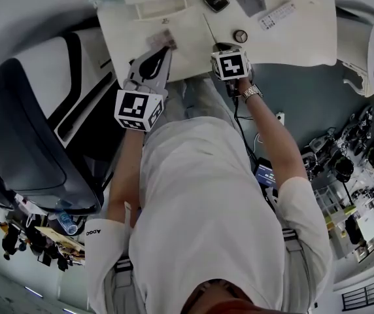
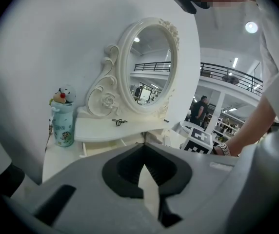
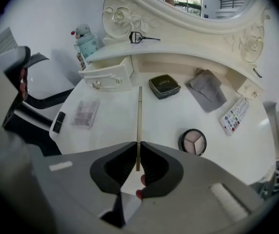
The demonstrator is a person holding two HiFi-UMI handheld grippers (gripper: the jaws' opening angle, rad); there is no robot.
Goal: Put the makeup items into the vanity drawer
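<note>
In the right gripper view my right gripper [image 3: 138, 144] points steeply down at the white vanity top [image 3: 115, 130] and is shut on the near end of a thin gold makeup pencil [image 3: 139, 111]. The rest of the pencil lies along the table towards the mirror. The small drawer [image 3: 108, 75] stands open at the back left. Loose items lie around: a pink eyeshadow palette [image 3: 85, 113], a black lipstick [image 3: 58, 122], a dark square compact [image 3: 164, 86], a round compact [image 3: 192, 141]. My left gripper [image 2: 144, 147] is shut with nothing in it, hovering by the palette [image 1: 161, 40].
A grey pouch [image 3: 207, 88] and a white colour strip [image 3: 234, 115] lie at the right. An eyelash curler [image 3: 142, 37] rests on the shelf under the oval mirror [image 2: 149, 67]. A blue bottle with a toy top [image 2: 63, 123] stands at the left. A dark chair [image 1: 23, 142] is left of the person.
</note>
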